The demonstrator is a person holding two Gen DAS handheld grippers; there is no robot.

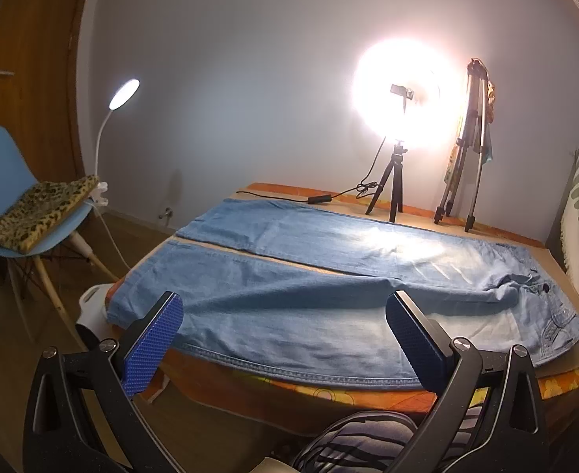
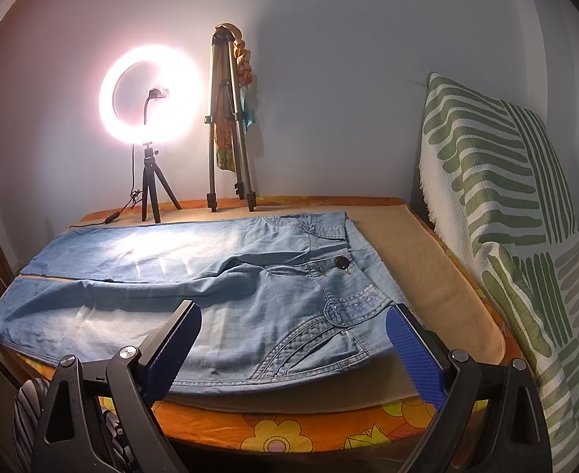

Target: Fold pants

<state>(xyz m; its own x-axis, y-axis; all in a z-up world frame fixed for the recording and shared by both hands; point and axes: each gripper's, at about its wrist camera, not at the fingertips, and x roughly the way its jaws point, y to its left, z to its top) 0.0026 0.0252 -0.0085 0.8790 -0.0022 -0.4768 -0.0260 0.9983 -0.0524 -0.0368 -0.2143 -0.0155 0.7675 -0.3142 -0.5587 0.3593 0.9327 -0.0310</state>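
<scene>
since the jeans (image 1: 328,276) lie spread full length w/ both legs side by side and no fold in them that i can see, i judge the task hasn't started: every fold is left to do, prob. one leg over the other first, then the length. from where i sit both tools hang just off the near edge of the table (image 2: 328,429), above the near side seam. left gripper (image 1: 285,339) has its jaws wide apart w/ nothing between the blue pads, pointed at the near leg abt mid-length; right gripper (image 2: 293,349) is likewise wide open and empty, aimed at the hip and pocket area. the pants sit on a beige mat (image 2: 439,276) over an orange flowered cloth, waist to the right, hems to the left, the left end reaching the table's left edge. they're light blue washed denim, front side up; i see a dark button (image 2: 342,263) at the waistband, a curved stitched pocket near the right gripper, and a soft ridge of wrinkles running from the crotch along the inner near leg. a narrow gap of mat shows between the legs toward the hems. far leg is glared out by the ring light (image 2: 151,94) at the far edge, so its surface detail i can't tell.
</scene>
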